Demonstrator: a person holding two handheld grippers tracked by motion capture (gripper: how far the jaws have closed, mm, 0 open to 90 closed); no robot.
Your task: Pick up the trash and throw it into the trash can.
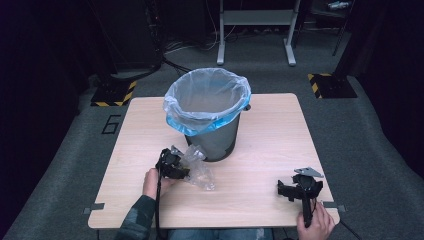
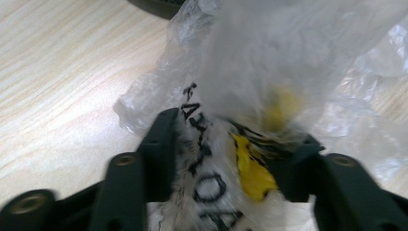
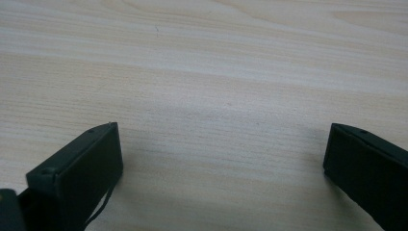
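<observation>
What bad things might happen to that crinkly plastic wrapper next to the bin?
1. The left gripper pinches just one end of the plastic wrapper; the thin film might slip out or tear if lifted.
2. The wrapper lies right against the bin, so it could snag on the bin liner going over the rim.
3. The right gripper is open and apart, so it can't catch a drop.
</observation>
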